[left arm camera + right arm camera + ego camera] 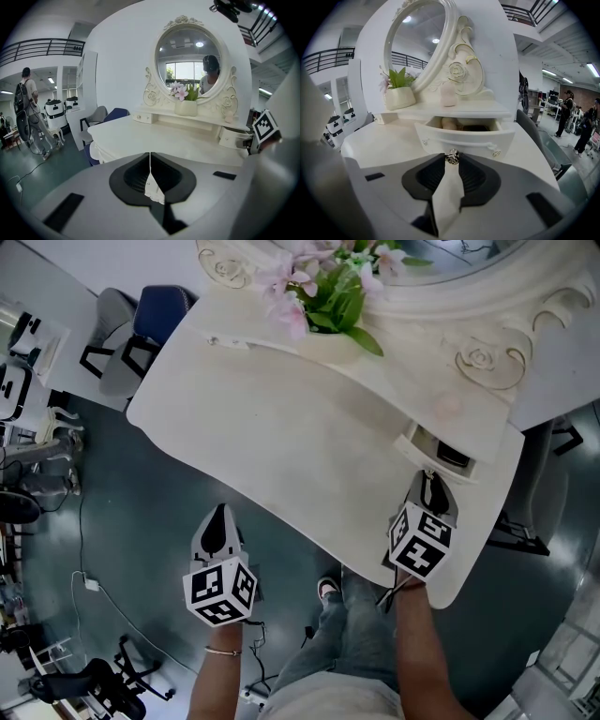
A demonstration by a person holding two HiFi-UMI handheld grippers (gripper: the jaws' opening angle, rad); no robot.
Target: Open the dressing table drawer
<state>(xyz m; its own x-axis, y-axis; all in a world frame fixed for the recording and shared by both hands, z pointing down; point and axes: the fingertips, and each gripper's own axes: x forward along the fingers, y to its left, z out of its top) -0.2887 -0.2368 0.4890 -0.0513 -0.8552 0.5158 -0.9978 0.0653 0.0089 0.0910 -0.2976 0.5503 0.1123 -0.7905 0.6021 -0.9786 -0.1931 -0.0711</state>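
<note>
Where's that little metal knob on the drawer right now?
In the right gripper view, the knob sits pinched in the jaws of the right gripper, at the front of the open drawer below the shelf.

Bright even light from ceiling strips (594, 70) washes out the dressing table (300, 427); gripper views bulge, corners black.

Dark teal floor (141, 512), glossy. White wall (117, 65) behind bench. Blue chair (161, 313) beside grey chair (114, 329). Black office chair (98, 685) lower left. White plug (91, 584) with cable on floor. Railed balcony (42, 47) overhead. Strip lights (594, 70) on ceiling, hall brightly lit.
</note>
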